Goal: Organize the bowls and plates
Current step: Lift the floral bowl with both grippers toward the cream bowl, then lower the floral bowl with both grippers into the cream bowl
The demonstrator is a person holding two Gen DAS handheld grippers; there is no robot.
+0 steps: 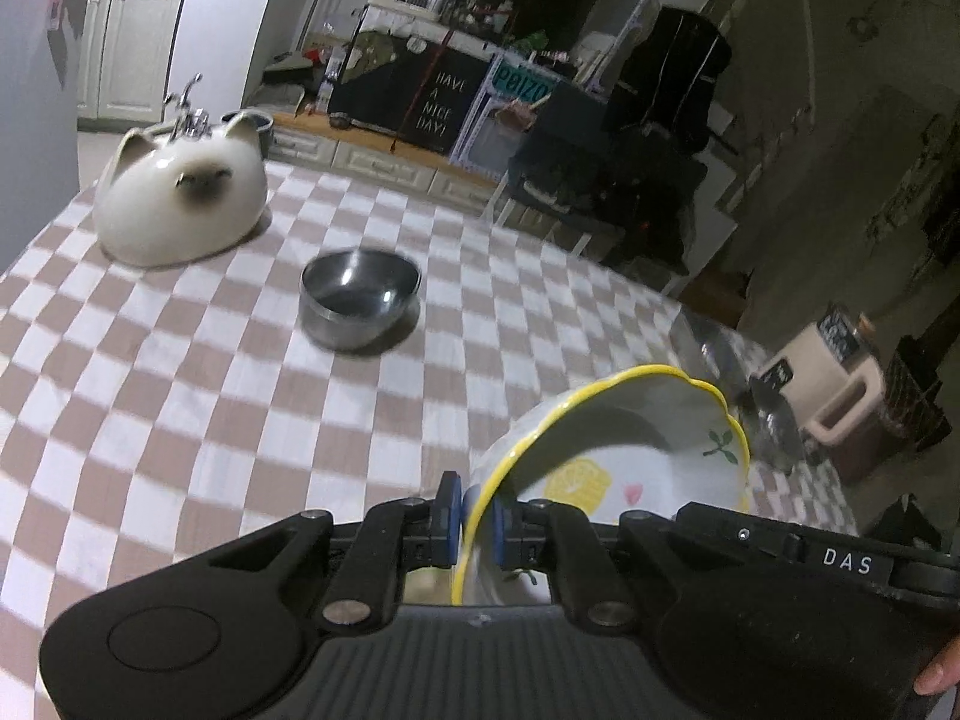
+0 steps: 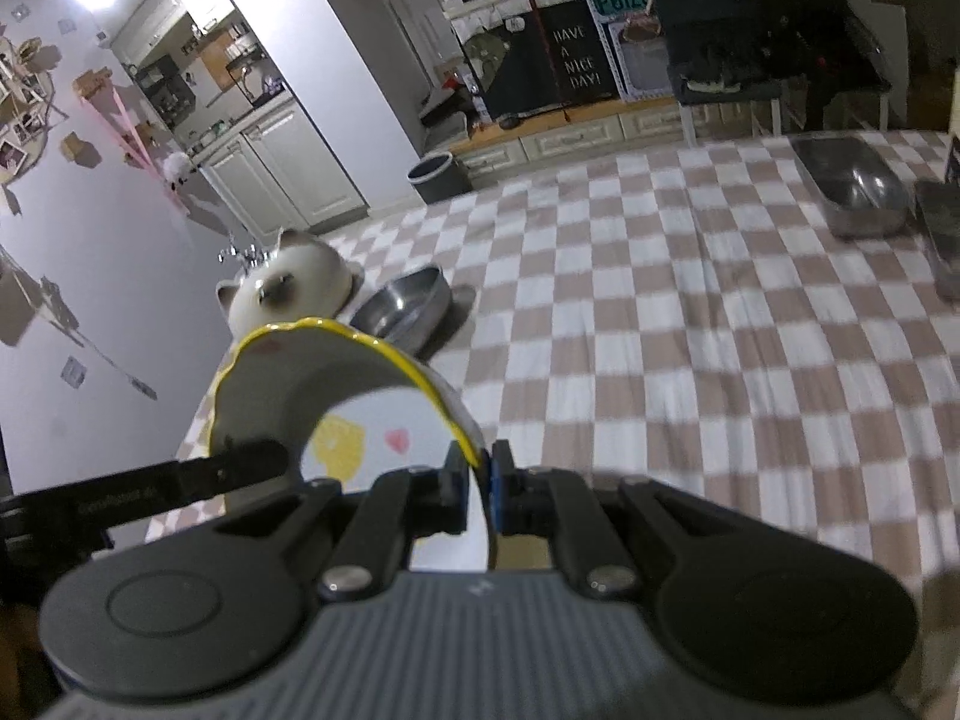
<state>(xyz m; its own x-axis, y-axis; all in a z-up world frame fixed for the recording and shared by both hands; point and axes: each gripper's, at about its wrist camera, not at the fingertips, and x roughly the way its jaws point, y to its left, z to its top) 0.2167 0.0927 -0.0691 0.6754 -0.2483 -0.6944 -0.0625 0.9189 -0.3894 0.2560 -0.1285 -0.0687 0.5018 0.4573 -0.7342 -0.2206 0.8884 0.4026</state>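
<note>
From the left wrist, the left claw (image 1: 474, 519) is clamped on the near rim of the yellow-edged bowl (image 1: 630, 438), held above the checkered table (image 1: 180, 390), with a steel bowl (image 1: 359, 299) and a cat-shaped bowl (image 1: 180, 204) farther off. From the right wrist, the right claw (image 2: 480, 483) pinches the same bowl's opposite rim, with a steel tray (image 2: 852, 186) at the far right.

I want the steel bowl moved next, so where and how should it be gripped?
Take the steel bowl by its rim, from above: one finger inside, one outside. It stands upright and open on the checked cloth, apart from the cat-shaped bowl, so its thin near-side wall looks free to pinch.
</note>
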